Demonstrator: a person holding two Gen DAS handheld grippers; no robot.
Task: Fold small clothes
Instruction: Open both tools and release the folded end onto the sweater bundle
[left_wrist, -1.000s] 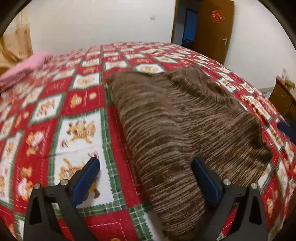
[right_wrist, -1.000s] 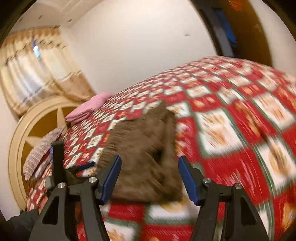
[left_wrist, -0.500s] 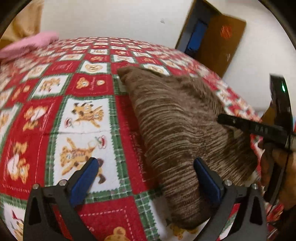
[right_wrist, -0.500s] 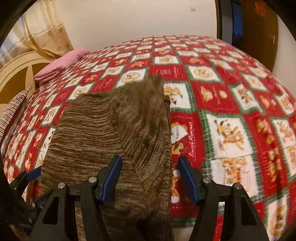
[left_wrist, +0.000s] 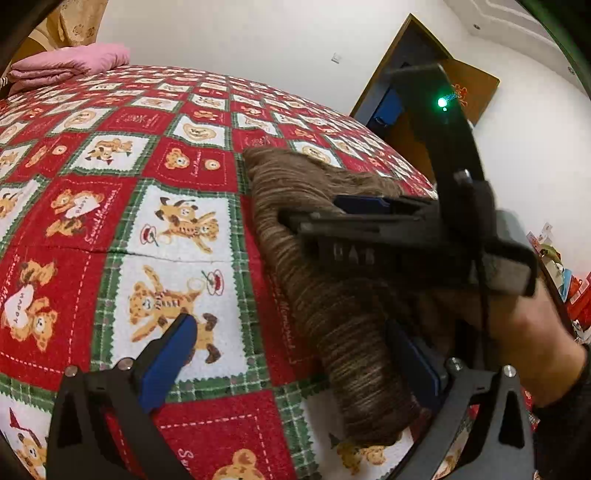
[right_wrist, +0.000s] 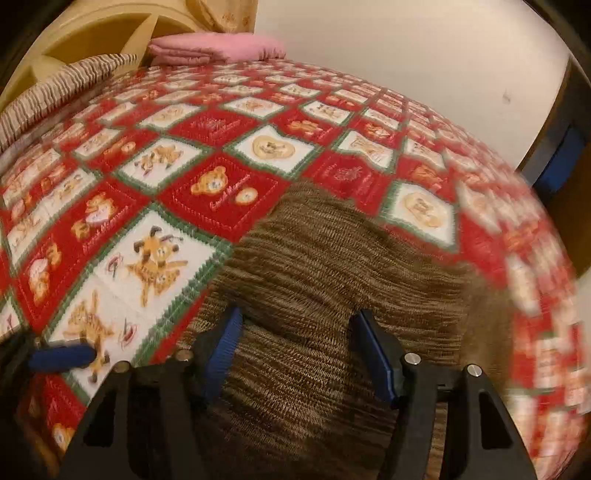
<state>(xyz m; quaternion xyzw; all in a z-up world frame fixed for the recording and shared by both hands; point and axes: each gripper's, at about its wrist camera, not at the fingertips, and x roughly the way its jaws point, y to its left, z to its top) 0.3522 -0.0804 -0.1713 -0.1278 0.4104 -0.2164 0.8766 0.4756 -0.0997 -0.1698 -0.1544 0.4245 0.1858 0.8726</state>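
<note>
**Both claws wide over the brown knit on the bed**

I have the brown striped knit garment (left_wrist: 332, 295) lying folded on the bed's red teddy-bear quilt (left_wrist: 110, 206), close to the bed's near edge, its long side running away from me toward the far edge. My left claw (left_wrist: 295, 354) stands with its blue pads (left_wrist: 168, 352) wide apart: one pad hovers over a white bear square of the quilt, the other sits just beside the garment's near end, and nothing is pinched between them. My right claw (right_wrist: 301, 350) is also spread, the knit filling the gap between its pads (right_wrist: 225, 343), though I see no pad pressing into the cloth. In the left view the right claw crosses over the garment, held by a hand (left_wrist: 532, 332). A folded pink blanket (right_wrist: 218, 46) rests at the far edge of the bed, well apart from the garment.
</note>
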